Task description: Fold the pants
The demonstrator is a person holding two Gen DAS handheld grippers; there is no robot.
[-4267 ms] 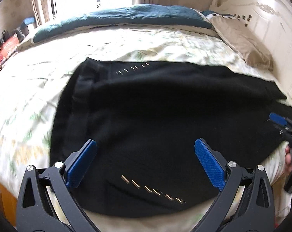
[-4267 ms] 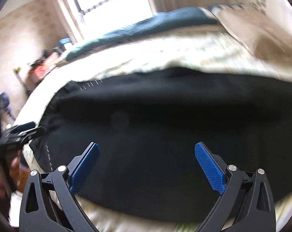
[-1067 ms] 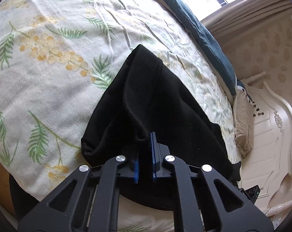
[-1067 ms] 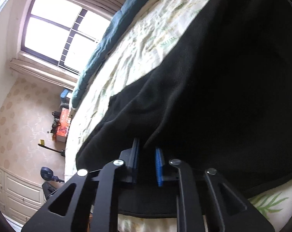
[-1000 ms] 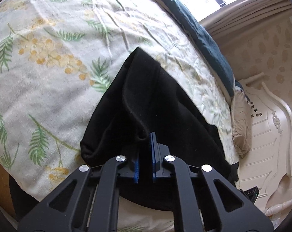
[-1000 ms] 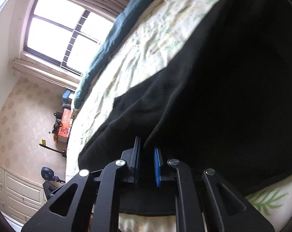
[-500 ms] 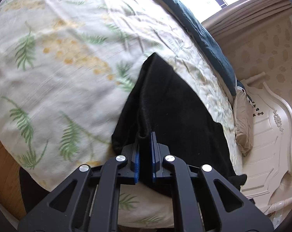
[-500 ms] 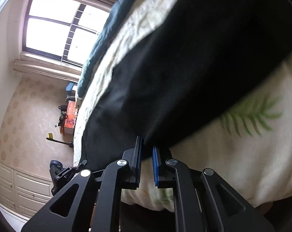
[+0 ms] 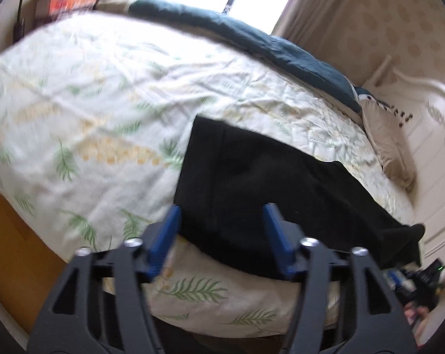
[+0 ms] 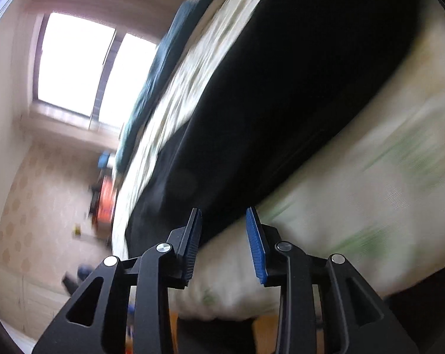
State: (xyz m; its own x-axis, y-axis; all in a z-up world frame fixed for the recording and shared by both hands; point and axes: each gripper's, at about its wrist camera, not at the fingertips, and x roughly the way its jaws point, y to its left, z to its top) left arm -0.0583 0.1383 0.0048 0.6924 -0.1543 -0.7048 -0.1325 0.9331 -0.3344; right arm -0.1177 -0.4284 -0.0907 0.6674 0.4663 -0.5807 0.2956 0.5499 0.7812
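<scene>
Pants (image 9: 260, 188), black and folded into a long band, lie on the bed (image 9: 83, 124) near its front edge, over the leaf-print cover, in the left wrist view; the left tool (image 9: 222, 236) hangs above their near end with its blue pads spread wide and nothing between them. In the blurred right wrist view the pants (image 10: 296, 94) stretch away across the bed (image 10: 355, 200), and the right tool (image 10: 223, 244) stands parted and empty just at their edge

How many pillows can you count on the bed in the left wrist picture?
1. A beige pillow lies at the far right of the bed, beside the white headboard. More may be hidden under the dark teal blanket.
</scene>
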